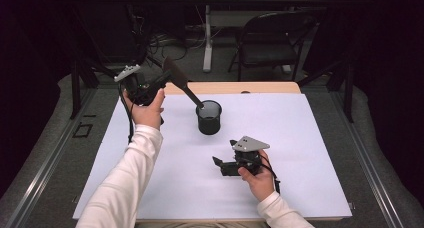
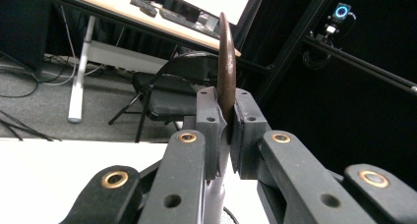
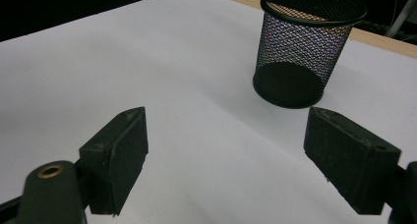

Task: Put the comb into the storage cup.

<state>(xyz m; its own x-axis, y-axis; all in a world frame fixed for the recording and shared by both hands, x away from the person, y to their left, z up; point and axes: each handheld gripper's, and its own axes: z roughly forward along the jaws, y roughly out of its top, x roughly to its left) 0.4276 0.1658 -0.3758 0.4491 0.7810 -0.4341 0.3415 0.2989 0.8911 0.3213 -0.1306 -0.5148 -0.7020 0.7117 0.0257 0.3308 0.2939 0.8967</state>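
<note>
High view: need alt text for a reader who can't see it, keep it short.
The person's left gripper holds a dark spatula by its blade, handle end dipping into a black mesh cup near the middle of a white table. The right gripper rests open and empty on the table nearer the person. Behind is a dark room with a folding chair.

A mesh pen cup (image 1: pixel 209 117) stands on the white sheet (image 1: pixel 300 138) that covers the table (image 1: pixel 235 87), toward the far middle. A spatula (image 1: pixel 181 84) slants from the left gripper (image 1: pixel 161 80), up at the far left, down to the cup's rim. The right gripper (image 1: pixel 218 164) rests on the sheet nearer the person, right of the cup. Behind the table stands a folding chair (image 1: pixel 270 40).
</note>
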